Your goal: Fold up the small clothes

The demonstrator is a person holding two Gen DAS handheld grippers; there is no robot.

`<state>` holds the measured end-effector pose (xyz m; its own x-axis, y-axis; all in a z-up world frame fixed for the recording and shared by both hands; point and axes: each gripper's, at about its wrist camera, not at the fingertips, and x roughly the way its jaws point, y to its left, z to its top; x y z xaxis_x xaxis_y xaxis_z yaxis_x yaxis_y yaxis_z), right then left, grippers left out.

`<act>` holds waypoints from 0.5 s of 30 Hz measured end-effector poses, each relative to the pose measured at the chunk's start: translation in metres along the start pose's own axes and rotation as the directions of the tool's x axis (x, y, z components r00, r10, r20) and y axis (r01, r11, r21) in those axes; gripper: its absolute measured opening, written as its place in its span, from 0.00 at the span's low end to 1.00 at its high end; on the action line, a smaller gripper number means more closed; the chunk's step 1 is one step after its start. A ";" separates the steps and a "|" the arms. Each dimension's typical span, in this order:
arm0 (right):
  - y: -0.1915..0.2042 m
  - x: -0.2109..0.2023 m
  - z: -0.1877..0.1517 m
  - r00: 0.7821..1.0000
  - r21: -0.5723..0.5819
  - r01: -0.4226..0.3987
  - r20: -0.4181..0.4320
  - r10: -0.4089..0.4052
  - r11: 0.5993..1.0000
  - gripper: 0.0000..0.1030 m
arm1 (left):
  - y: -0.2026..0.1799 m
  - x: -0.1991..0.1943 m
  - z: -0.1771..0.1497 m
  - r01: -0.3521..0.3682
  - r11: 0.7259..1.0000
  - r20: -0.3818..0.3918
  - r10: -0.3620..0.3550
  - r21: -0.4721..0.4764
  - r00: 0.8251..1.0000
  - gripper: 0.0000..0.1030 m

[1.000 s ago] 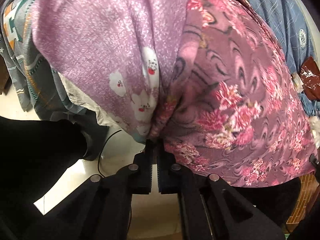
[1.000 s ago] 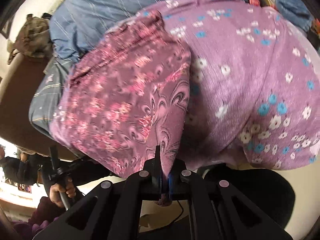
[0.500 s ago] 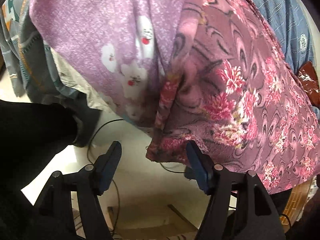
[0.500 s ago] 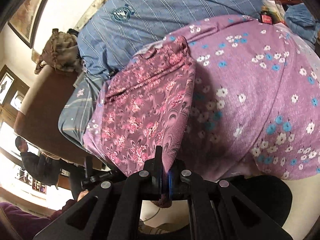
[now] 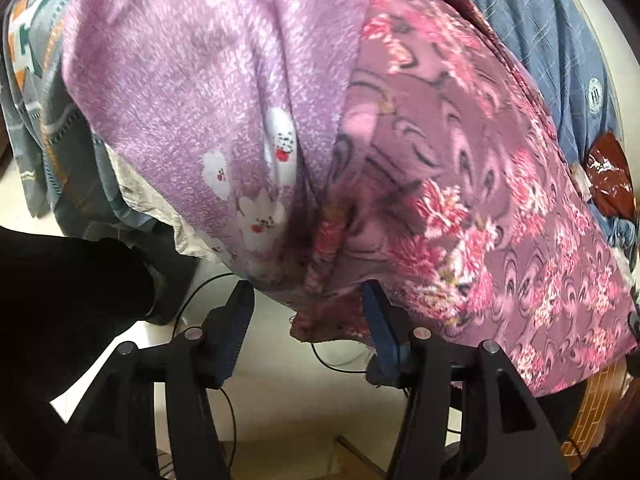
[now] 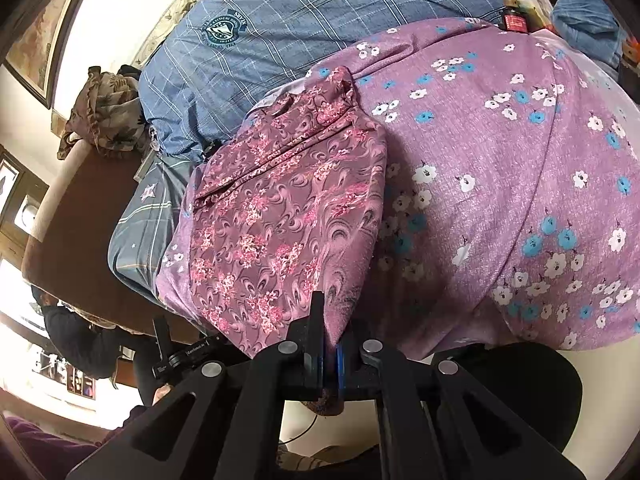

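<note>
A small mauve garment [image 5: 460,200] printed with pink flowers lies folded on the bed and hangs over its near edge. One loose corner of it dangles between the jaws of my left gripper [image 5: 306,300]. Those jaws stand apart and are closing; the left pad is clear of the cloth. In the right wrist view the same garment [image 6: 288,216] lies flat, and my right gripper [image 6: 329,340] is shut on its near right corner, with a bit of fabric poking out below the pads.
A purple flowered sheet [image 6: 500,160] covers the bed, with a blue plaid quilt [image 6: 300,20] behind. A brown padded bed end [image 6: 72,220] is at left. A black cable [image 5: 332,360] lies on the pale floor. A person in dark clothes [image 6: 80,340] stands beyond.
My left gripper let go of the garment's corner and opened wide, then narrowed a little around it. The right gripper stayed shut on its corner while its view tilted up over the bed.
</note>
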<state>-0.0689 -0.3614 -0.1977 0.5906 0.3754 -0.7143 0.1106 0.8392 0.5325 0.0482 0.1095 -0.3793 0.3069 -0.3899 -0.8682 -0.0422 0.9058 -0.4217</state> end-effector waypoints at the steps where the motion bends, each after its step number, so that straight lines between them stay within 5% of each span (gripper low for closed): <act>1: 0.000 0.001 0.000 1.000 0.000 0.001 -0.002 -0.001 1.000 0.03 | -0.001 0.001 0.001 0.001 1.000 0.005 -0.001 0.007 1.000 0.53; 5: 0.000 0.003 -0.003 1.000 0.001 0.009 -0.005 -0.008 1.000 0.03 | -0.006 0.006 -0.002 0.016 0.999 -0.005 -0.016 0.047 1.000 0.46; 9: -0.001 0.001 -0.002 1.000 0.005 0.012 0.002 -0.012 1.000 0.03 | -0.002 0.009 -0.004 0.058 0.998 -0.028 -0.057 0.035 0.998 0.04; 15: -0.002 -0.009 0.000 0.999 0.006 0.020 0.025 -0.020 1.000 0.03 | 0.002 -0.004 -0.010 0.165 0.984 0.004 -0.165 0.062 0.986 0.03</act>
<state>-0.0748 -0.3669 -0.1924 0.6085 0.3486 -0.7129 0.1270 0.8440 0.5211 0.0372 0.1115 -0.3796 0.3137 -0.5335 -0.7855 0.0677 0.8377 -0.5419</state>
